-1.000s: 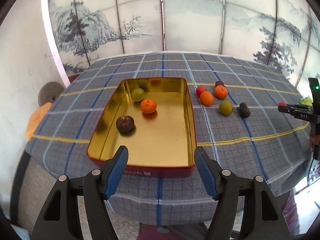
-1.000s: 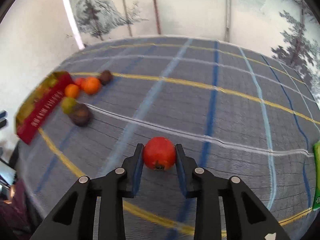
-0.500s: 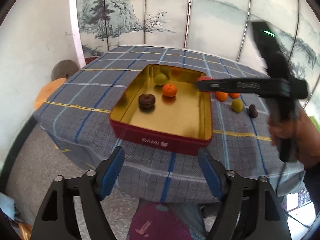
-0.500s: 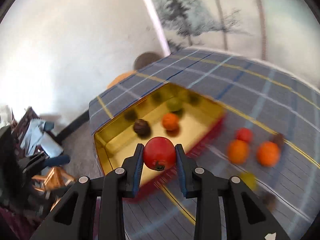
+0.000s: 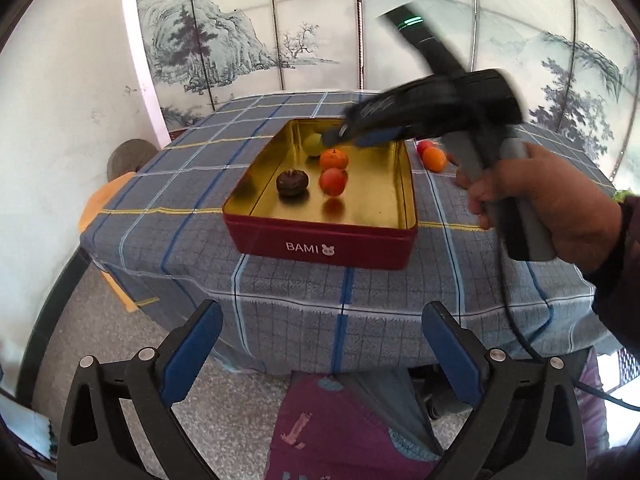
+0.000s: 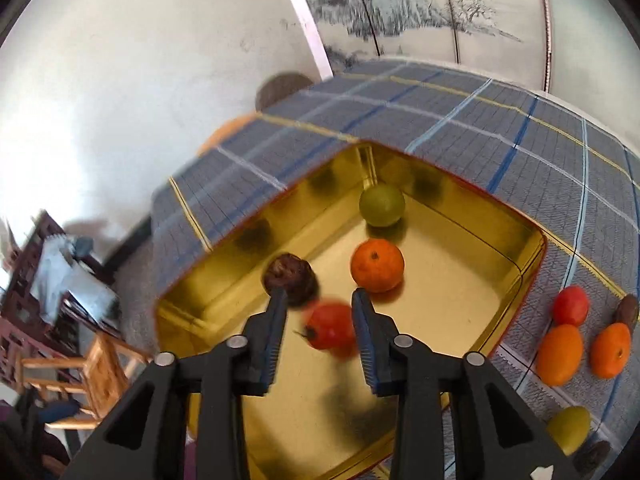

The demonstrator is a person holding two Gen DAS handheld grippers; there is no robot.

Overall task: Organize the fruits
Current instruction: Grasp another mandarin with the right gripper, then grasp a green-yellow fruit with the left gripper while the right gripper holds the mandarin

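Observation:
A red tin (image 5: 320, 240) with a gold inside sits on the checked tablecloth. In it lie a green fruit (image 5: 313, 144), an orange (image 5: 334, 159), a dark brown fruit (image 5: 292, 183) and a red tomato (image 5: 333, 181). My right gripper (image 6: 320, 304) hovers over the tin with its jaws opening. The tomato (image 6: 330, 326) is blurred between them, free of the pads and dropping. The orange (image 6: 377, 265) and the dark fruit (image 6: 289, 278) lie just beyond the fingertips. My left gripper (image 5: 322, 332) hangs wide open and empty in front of the table's near edge.
Right of the tin on the cloth lie a red fruit (image 6: 571, 305), two oranges (image 6: 559, 354), a green fruit (image 6: 569, 428) and two dark fruits (image 6: 626, 310). A person's hand (image 5: 532, 196) holds the right gripper. A wooden chair (image 6: 96, 364) stands on the floor to the left.
The right gripper carried the tomato from the table's right side over the tin and released it. The left gripper drew back from the table's edge and opened wider.

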